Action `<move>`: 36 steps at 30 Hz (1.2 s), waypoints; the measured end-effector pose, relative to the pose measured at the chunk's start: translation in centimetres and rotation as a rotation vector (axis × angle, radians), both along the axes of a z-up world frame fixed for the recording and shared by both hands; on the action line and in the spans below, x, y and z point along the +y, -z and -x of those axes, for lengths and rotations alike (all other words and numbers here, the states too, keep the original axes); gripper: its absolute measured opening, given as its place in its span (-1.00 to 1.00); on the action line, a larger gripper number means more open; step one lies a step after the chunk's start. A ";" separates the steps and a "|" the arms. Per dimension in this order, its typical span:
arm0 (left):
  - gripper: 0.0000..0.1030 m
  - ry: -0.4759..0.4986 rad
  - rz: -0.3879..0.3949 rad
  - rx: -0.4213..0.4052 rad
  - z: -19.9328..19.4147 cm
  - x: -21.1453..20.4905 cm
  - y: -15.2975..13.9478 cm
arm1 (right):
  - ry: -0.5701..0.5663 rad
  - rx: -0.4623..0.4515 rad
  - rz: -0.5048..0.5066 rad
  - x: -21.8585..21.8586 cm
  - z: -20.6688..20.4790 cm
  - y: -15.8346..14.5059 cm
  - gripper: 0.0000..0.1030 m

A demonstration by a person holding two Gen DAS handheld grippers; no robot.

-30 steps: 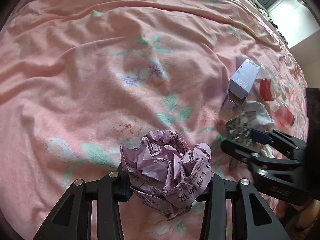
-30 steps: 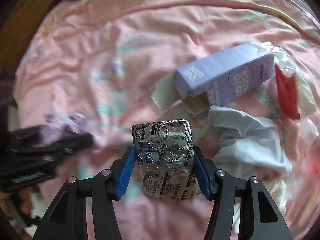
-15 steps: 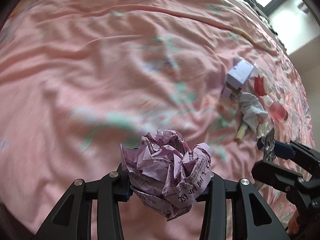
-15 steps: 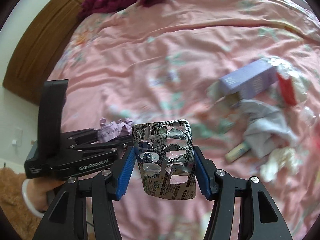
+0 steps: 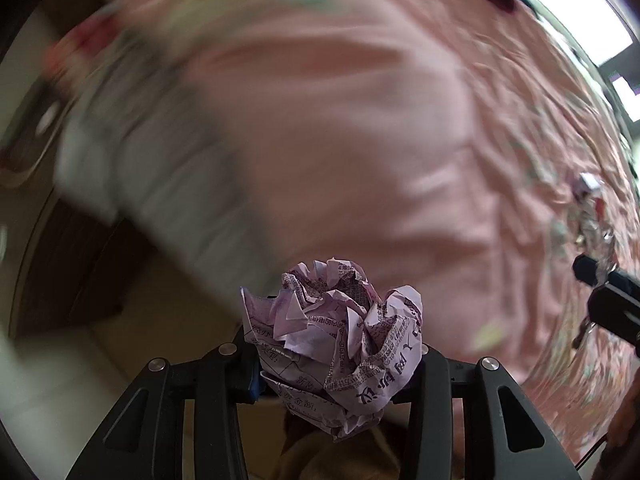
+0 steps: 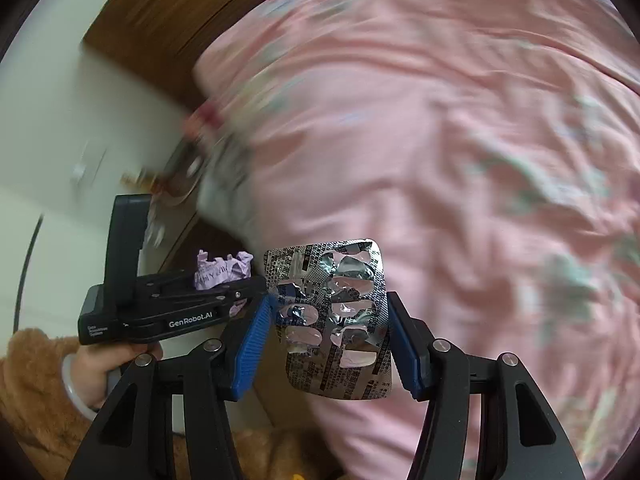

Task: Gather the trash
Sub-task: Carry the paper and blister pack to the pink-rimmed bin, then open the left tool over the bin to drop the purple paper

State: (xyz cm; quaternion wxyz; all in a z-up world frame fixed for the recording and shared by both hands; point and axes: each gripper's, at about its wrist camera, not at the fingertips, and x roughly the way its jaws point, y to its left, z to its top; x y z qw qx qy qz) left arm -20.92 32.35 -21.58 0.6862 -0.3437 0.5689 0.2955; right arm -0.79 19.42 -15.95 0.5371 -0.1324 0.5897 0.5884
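Left hand-held gripper (image 5: 334, 364): clamped on crumpled paper ball (image 5: 334, 344), past the bed (image 5: 360, 140) edge. Right hand-held gripper (image 6: 328, 332): clamped on empty blister pack (image 6: 332, 320), above the same edge. Carry step; bin probably below, unseen; best kept gripped until over it

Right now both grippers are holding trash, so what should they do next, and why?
Probably keep carrying both pieces away from the bed toward a bin. The left gripper grips crumpled paper, the right gripper an empty pill sheet; no bin shows.
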 end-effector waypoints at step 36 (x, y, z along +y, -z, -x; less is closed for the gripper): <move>1.00 -0.373 0.241 0.288 16.3 -5.8 24.1 | -0.443 0.001 0.236 3.1 17.6 7.2 0.09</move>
